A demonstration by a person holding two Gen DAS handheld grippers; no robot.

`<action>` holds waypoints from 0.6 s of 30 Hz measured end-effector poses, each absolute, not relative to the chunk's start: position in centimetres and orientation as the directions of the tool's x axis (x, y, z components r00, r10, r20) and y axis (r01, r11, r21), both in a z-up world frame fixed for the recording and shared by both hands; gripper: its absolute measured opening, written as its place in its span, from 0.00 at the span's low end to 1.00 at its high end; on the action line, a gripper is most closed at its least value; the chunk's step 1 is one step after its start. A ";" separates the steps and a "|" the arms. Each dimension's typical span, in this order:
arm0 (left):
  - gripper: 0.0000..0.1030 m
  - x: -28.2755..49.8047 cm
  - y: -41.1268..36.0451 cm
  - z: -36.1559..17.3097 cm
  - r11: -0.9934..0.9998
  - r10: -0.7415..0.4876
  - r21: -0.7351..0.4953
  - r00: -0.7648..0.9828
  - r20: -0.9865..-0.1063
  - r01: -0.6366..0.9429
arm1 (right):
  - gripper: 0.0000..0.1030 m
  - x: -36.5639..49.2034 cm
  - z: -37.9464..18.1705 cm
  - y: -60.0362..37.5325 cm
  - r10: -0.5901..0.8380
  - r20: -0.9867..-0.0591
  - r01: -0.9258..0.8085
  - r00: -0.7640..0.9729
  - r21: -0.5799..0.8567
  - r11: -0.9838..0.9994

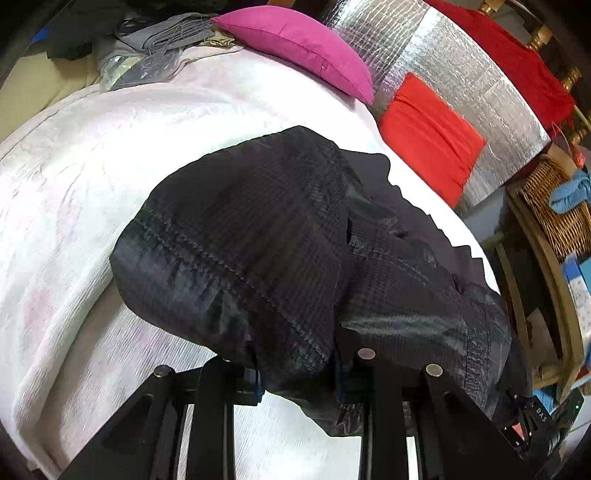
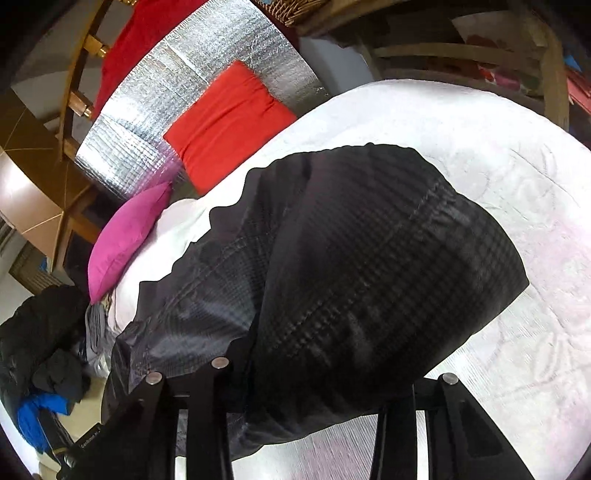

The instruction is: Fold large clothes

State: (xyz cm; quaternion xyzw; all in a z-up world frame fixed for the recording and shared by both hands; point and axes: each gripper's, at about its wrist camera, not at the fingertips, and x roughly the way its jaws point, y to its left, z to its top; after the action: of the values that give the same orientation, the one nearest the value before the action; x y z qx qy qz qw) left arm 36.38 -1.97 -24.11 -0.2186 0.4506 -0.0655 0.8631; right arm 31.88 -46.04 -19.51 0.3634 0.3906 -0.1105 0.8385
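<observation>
A black, shiny ripstop garment [image 1: 258,236] hangs bunched above the white bedcover [image 1: 92,166]. My left gripper [image 1: 299,380] is shut on one edge of it, and the cloth drapes over both fingers and hides the tips. In the right wrist view the same black garment [image 2: 369,258] bulges over my right gripper [image 2: 317,391], which is shut on another part of its edge. The cloth stretches between the two grippers and is lifted off the white bedcover [image 2: 498,147]. Its far part still rests on the bed.
A pink cushion [image 1: 295,48] and a red cushion [image 1: 428,133] lean at the head of the bed against a silver foil panel [image 1: 461,85]. A wicker basket [image 1: 554,206] stands at the right. Other clothes [image 1: 166,33] are heaped at the far left; dark clothes [image 2: 40,343] lie beside the bed.
</observation>
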 end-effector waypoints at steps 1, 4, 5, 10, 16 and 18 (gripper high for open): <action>0.27 36.7 -2.5 -24.0 0.898 -0.310 -0.433 0.582 -0.752 -0.082 | 0.39 31.7 -19.4 -46.1 0.102 -0.736 0.470 0.669 0.526 0.709; 0.27 36.2 -2.8 -23.6 0.901 -0.316 -0.428 0.573 -0.757 -0.069 | 0.39 30.5 -19.1 -46.4 0.118 -0.736 0.463 0.667 0.533 0.708; 0.27 36.0 -2.9 -23.5 0.902 -0.316 -0.426 0.570 -0.759 -0.067 | 0.39 30.0 -19.0 -46.5 0.123 -0.737 0.459 0.665 0.532 0.711; 0.27 36.0 -3.0 -23.4 0.904 -0.314 -0.422 0.562 -0.765 -0.070 | 0.39 28.4 -19.6 -46.2 0.140 -0.742 0.450 0.655 0.533 0.716; 0.28 35.3 -3.1 -23.8 0.905 -0.302 -0.419 0.579 -0.757 -0.074 | 0.39 25.4 -19.9 -46.0 0.145 -0.735 0.452 0.662 0.546 0.705; 0.28 35.4 -3.1 -24.1 0.908 -0.297 -0.413 0.583 -0.756 -0.072 | 0.39 24.6 -20.1 -46.0 0.147 -0.734 0.455 0.663 0.551 0.700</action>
State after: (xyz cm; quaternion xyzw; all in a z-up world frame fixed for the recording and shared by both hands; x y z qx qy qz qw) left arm 35.35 -3.06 -24.15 -0.2044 0.4517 -0.0649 0.8660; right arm 24.57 -45.97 -20.13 0.3761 0.3997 -0.0926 0.8308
